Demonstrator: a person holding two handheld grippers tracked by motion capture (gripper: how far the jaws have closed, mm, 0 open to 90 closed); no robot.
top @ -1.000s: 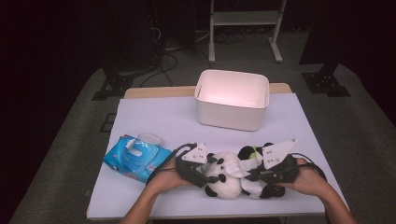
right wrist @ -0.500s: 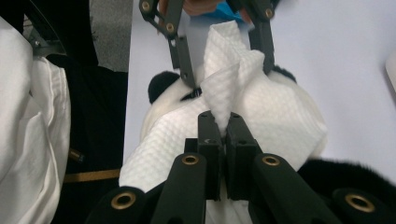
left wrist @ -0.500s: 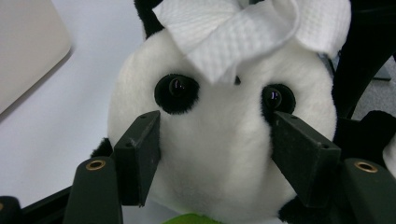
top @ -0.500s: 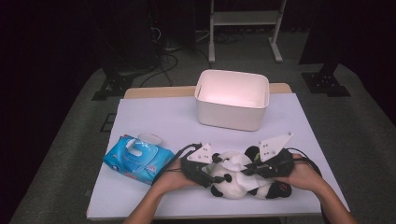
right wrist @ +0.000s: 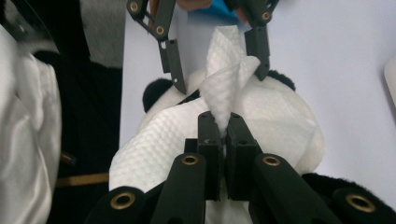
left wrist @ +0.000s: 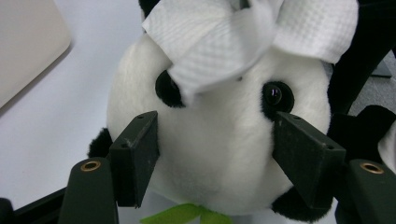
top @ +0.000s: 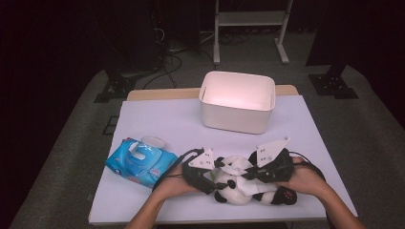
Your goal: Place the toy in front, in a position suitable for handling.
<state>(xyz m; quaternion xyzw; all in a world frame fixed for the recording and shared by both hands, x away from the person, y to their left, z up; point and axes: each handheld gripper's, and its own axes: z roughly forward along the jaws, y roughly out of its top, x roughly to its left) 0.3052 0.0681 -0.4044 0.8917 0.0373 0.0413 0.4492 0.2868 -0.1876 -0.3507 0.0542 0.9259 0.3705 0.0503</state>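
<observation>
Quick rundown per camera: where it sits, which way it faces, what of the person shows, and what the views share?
High view: above the person's side, facing forward and down on the table; forearms enter from below, left gripper, right gripper, white bin, blue wipes pack.
Left gripper view: rides the left gripper, faces the panda's face between its own jaws.
Right gripper view: rides the right gripper, shut on the white tissue; left gripper beyond.
Shared: panda and tissue in all three.
</observation>
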